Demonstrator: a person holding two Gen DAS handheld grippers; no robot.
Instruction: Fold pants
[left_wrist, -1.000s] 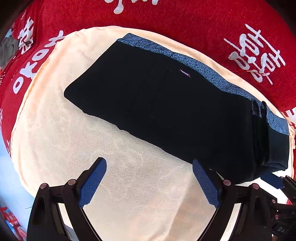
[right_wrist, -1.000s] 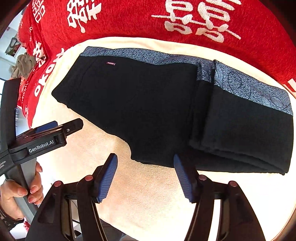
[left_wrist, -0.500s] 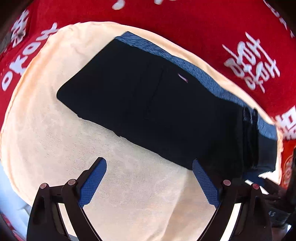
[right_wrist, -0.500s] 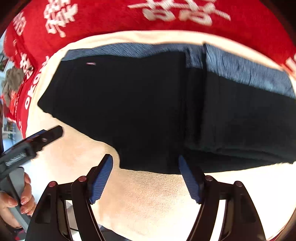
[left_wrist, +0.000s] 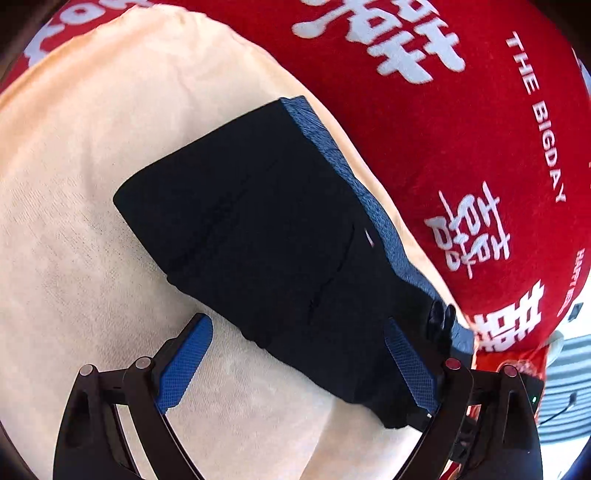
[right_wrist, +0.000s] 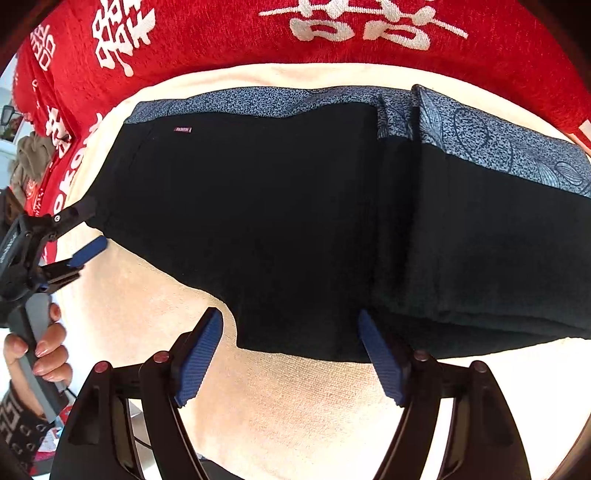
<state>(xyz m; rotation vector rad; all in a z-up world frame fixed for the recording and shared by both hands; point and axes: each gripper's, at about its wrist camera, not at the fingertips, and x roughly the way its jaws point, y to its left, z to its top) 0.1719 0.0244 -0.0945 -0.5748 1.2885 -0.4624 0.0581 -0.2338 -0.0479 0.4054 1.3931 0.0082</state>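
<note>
Black pants (left_wrist: 258, 229) with a blue patterned waistband (right_wrist: 258, 101) lie flat on a cream towel (left_wrist: 74, 184); their right end is folded over into a thicker stack (right_wrist: 498, 240). My left gripper (left_wrist: 295, 325) is open just above the pants' near edge at the left end, pads not pressing the cloth. It shows in the right wrist view as the left gripper (right_wrist: 92, 225), held by a hand (right_wrist: 48, 350). My right gripper (right_wrist: 289, 315) hovers over the near hem by the fold, its jaws opening, with the hem between them but not pinched.
A red blanket with white characters (left_wrist: 443, 129) lies under the towel and fills the far side (right_wrist: 221, 37). Bare towel (right_wrist: 295, 398) stretches in front of the pants. Some clutter (right_wrist: 29, 155) sits off the bed at far left.
The left gripper has swung and rolled in toward the pants' left end, now lower and closer. The right gripper's jaws have widened and it sank slightly toward the near hem.
</note>
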